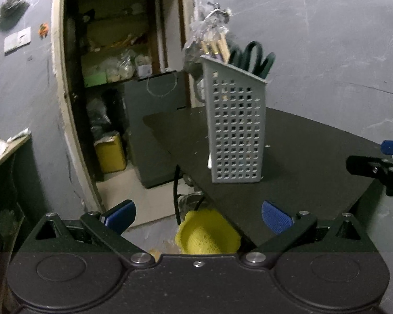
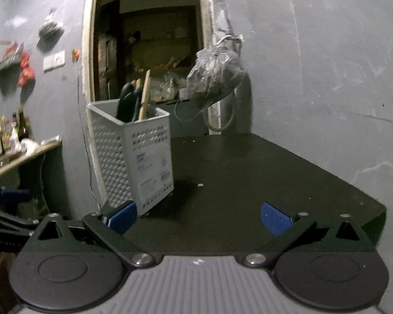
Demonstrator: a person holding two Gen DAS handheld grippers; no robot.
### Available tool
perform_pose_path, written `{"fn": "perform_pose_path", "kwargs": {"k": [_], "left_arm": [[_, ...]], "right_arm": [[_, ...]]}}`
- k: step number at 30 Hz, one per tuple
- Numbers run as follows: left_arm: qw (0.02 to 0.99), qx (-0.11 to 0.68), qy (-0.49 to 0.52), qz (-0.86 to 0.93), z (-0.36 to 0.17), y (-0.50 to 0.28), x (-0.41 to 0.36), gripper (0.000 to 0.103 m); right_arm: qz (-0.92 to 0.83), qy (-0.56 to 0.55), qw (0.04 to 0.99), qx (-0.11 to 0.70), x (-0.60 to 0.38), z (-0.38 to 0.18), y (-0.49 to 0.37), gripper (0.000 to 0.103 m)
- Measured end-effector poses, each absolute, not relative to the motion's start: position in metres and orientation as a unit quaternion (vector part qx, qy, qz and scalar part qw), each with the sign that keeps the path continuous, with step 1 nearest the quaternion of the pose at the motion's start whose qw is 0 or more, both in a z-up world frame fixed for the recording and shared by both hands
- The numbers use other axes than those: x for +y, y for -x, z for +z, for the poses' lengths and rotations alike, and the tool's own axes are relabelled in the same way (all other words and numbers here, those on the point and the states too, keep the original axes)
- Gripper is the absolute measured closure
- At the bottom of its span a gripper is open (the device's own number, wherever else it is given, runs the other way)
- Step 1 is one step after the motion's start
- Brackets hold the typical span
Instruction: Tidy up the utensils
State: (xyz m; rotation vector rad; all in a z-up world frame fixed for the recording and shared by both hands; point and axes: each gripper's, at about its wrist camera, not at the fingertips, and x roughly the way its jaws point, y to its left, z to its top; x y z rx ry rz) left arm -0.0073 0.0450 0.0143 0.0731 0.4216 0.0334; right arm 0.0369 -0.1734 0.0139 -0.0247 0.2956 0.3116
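A grey perforated utensil holder (image 1: 235, 128) stands upright on the dark table (image 1: 314, 162), close to the table's left edge. Green-handled scissors (image 1: 254, 57) and some wooden handles (image 1: 217, 45) stick up out of its top. From the right wrist view the same holder (image 2: 133, 154) sits at the left, with a label on its near face.

The left gripper (image 1: 197, 216) hovers off the near left corner of the table, both blue pads spread wide with nothing between them. A yellow ruffled basket (image 1: 208, 235) sits below it, just beside the table's corner.

The right gripper (image 2: 199, 216) hangs over the near part of the table, its jaws equally wide apart and empty, its left pad (image 2: 123, 218) near the holder's base. A crumpled plastic bag (image 2: 214, 76) hangs by the doorway behind.
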Motion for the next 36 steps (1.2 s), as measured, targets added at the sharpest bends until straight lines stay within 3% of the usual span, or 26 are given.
{"fn": "perform_pose_path", "kwargs": {"k": [9, 36], "left_arm": [[0.976, 0.213, 0.003, 0.038, 0.010, 0.018, 0.057, 0.001], [0.978, 0.203, -0.020, 0.034, 0.007, 0.023, 0.047, 0.001]], "right_arm": [[0.154, 0.030, 0.976, 0.153, -0.169, 0.011, -0.021, 0.000], [0.142, 0.018, 0.974, 0.176, -0.179, 0.008, -0.033, 0.000]]}}
